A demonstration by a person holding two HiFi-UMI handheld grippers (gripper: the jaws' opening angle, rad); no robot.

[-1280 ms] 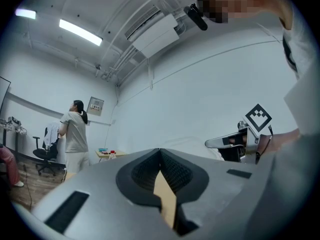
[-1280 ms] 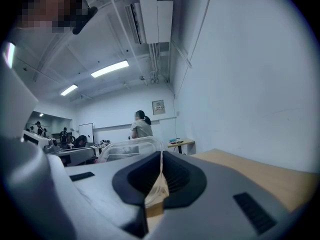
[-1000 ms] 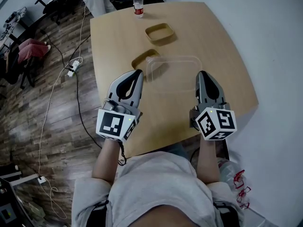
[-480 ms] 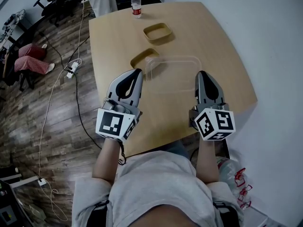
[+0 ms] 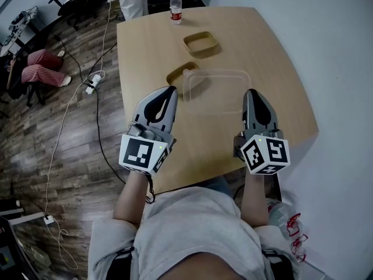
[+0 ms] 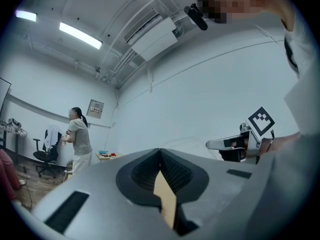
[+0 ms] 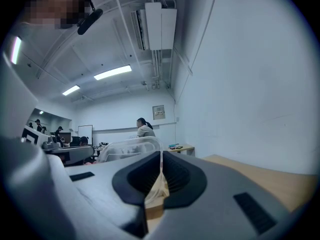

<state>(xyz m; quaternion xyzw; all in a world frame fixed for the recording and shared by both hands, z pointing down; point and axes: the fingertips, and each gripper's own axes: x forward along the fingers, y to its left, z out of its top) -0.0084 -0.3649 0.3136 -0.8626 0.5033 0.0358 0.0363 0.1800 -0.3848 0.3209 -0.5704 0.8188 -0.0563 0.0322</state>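
Light wooden table (image 5: 145, 51) with rounded corners, wall along its right side, wood-plank floor (image 5: 70, 127) with cables on its left

Biggest thing on it: clear rectangular plastic container (image 5: 217, 89), near the middle of the table. Its long axis runs left-right, crosswise to both grippers, which point away from the person

Left gripper (image 5: 171, 89): jaws pressed together, nothing between them; the left gripper view (image 6: 160, 151) shows only a thin seam. Its tip is just beside the container's left short end, so the container lies ahead and to its right

Right gripper (image 5: 250, 92): jaws also clenched and empty, per the right gripper view (image 7: 161, 155). Its tip is at the container's right short end, and the container (image 7: 131, 146) shows just ahead and left of it. It looks slightly the nearer of the two; I can't tell if it touches

So the container sits between the two tips, one gripper per short end

Smaller items: shallow tan rectangular tray (image 5: 178, 74), partly under the container's far-left corner; a second tan tray (image 5: 201, 44) farther out, apart from it; red-capped plastic water bottle (image 5: 175, 7), upright at the far edge
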